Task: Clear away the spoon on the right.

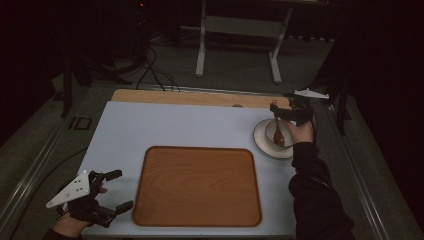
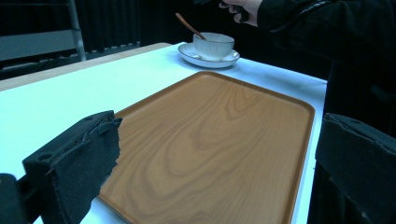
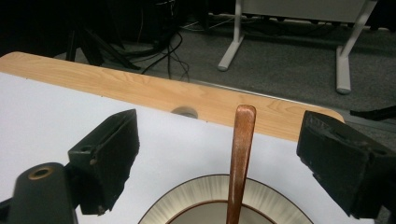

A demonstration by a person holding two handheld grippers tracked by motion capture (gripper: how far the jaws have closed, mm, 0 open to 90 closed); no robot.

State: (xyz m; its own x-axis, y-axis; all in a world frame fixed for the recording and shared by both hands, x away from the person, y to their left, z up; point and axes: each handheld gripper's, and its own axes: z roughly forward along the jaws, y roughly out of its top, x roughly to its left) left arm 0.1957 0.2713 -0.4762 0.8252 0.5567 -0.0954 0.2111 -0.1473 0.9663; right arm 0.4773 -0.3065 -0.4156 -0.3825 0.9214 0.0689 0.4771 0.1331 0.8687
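A white cup (image 1: 276,133) stands on a white saucer (image 1: 261,141) at the table's right side, with a wooden spoon (image 1: 278,131) leaning in it. My right gripper (image 1: 278,112) hovers just over the cup, open. In the right gripper view the spoon handle (image 3: 240,154) rises between the jaws of the right gripper (image 3: 219,135), and neither jaw touches it. The cup rim (image 3: 205,193) shows below. A wooden tray (image 1: 197,186) lies empty in the middle. My left gripper (image 1: 120,190) rests open at the tray's left edge. In the left gripper view, the tray (image 2: 210,135) lies ahead of the left gripper (image 2: 219,154), with cup (image 2: 213,45) and spoon (image 2: 189,25) beyond.
A white mat (image 1: 175,125) covers the table, with a bare wooden strip (image 1: 200,97) along the far edge and a small round hole (image 3: 184,112) in it. A white frame stand (image 1: 237,30) and cables (image 1: 155,75) sit on the floor beyond.
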